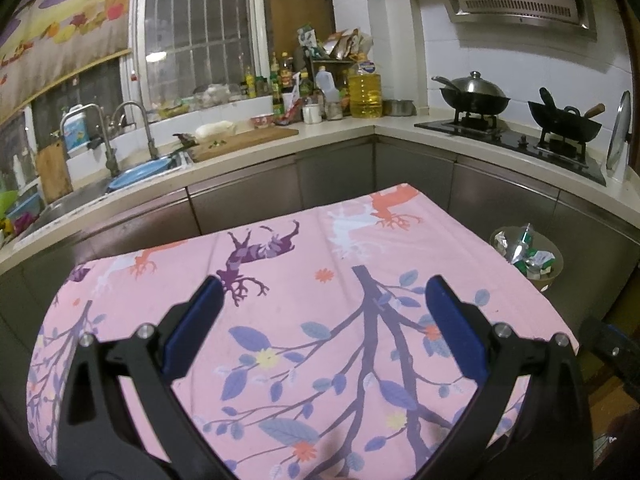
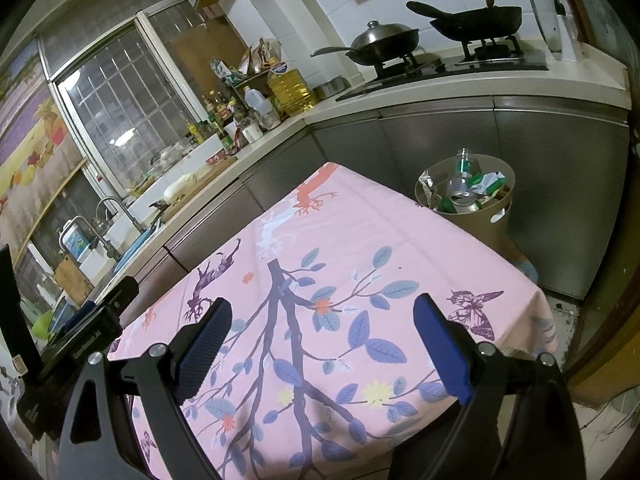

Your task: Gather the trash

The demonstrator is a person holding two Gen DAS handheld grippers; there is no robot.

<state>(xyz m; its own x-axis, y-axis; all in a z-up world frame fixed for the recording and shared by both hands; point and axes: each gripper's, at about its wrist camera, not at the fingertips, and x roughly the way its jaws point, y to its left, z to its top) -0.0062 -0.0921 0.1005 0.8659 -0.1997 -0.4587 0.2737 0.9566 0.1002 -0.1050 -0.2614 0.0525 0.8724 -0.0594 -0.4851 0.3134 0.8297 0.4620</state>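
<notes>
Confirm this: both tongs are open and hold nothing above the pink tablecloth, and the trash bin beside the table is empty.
Not quite. The trash bin is not empty: the right wrist view shows wrappers, a can and a bottle in it. The rest holds: left tongs and right tongs are open, holding nothing, above the pink tablecloth.

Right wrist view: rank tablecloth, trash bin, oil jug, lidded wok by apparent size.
1. tablecloth
2. trash bin
3. lidded wok and oil jug: look similar, and sit farther off, so unranked.
</notes>
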